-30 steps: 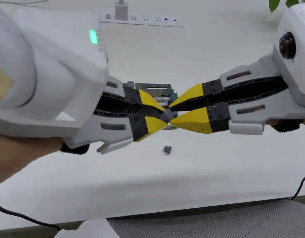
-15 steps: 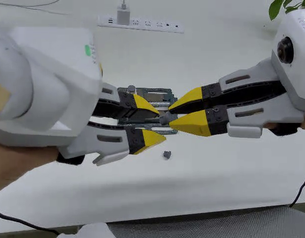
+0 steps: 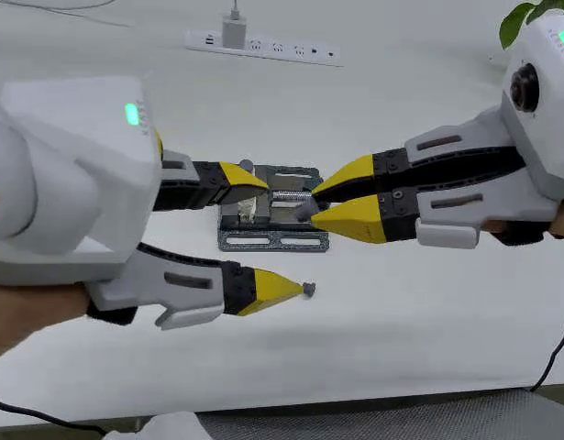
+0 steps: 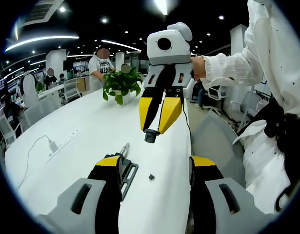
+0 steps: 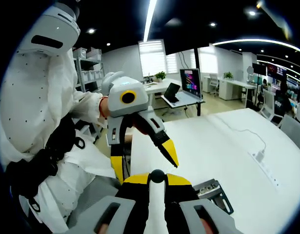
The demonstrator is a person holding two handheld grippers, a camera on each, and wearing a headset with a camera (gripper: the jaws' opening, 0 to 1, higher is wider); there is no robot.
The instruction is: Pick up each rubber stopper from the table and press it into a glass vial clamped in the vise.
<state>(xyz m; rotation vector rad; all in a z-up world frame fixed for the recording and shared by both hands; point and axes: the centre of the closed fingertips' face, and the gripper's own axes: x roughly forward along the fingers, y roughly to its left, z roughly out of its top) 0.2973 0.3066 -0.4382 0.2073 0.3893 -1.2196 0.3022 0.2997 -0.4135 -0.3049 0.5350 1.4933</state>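
Note:
My right gripper [image 3: 311, 206] is shut on a small grey rubber stopper [image 3: 304, 212] and holds it in the air just above the vise [image 3: 272, 242]. A glass vial [image 3: 248, 210] stands clamped in the left part of the vise. My left gripper [image 3: 283, 236] is open wide, one jaw over the vise and the other low beside a second loose stopper [image 3: 308, 289] on the white table. In the left gripper view the right gripper [image 4: 152, 132] hangs ahead with its stopper [image 4: 150, 137], above the vise [image 4: 126, 170]. The held stopper [image 5: 157, 175] shows between the right gripper's own jaws.
A white power strip [image 3: 263, 44] with a plug lies at the table's far edge. Plant leaves [image 3: 525, 14] reach in at the far right, and a black cable [image 3: 558, 339] hangs off the front right edge. People stand in the background of the left gripper view.
The left gripper has opened, let go of the stopper and drawn back to the left. The right gripper keeps the stopper alone. The camera tilted, so the scene sits lower.

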